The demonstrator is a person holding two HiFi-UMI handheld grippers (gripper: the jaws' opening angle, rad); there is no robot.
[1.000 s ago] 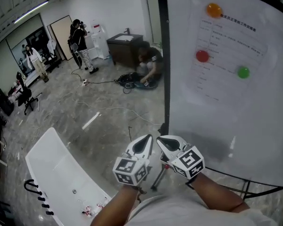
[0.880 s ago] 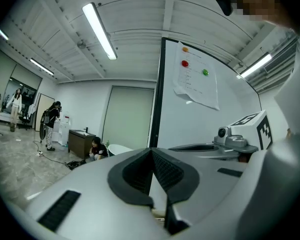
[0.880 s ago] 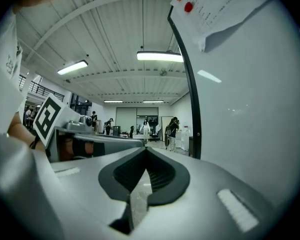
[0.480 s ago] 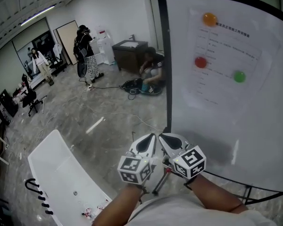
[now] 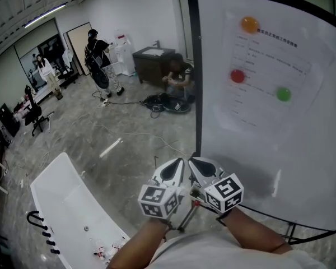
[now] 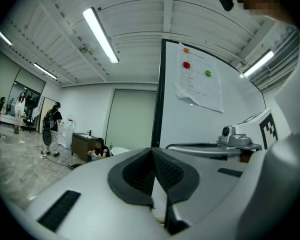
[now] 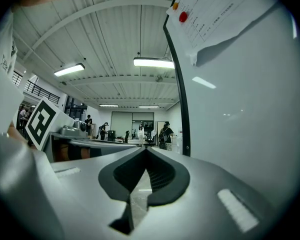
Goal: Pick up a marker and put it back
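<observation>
1. The left gripper (image 5: 173, 170) and the right gripper (image 5: 199, 169) are held side by side, almost touching, both pointing away from the person's body.
2. In the left gripper view, the left gripper's (image 6: 152, 170) dark ribbed fingers (image 6: 135, 174) are pressed together with nothing between them.
3. In the right gripper view, the right gripper's (image 7: 145, 168) fingers (image 7: 162, 176) are likewise pressed together and empty.
4. The marker cannot be made out in any view; neither pair of fingers holds it.
5. A whiteboard (image 5: 285, 150) with a black frame stands just ahead and to the right of the right fingers, its left edge rising almost straight up past the fingertips.
6. High above the fingers, a printed sheet (image 5: 271, 60) hangs on the whiteboard under an orange magnet (image 5: 249, 24), a red magnet (image 5: 237, 75) and a green magnet (image 5: 283, 94).
7. To the left of the left fingers and lower down lies a long white bench (image 5: 61, 189), with a few small objects at its near end.
8. Far beyond the fingertips, across the grey floor (image 5: 129, 128), a crouching person (image 5: 179, 78) is beside a dark cabinet (image 5: 150, 59), and a standing person (image 5: 98, 58) is further left.
9. Each gripper carries its cube with square markers just behind the fingers, toward the person's wrists.
</observation>
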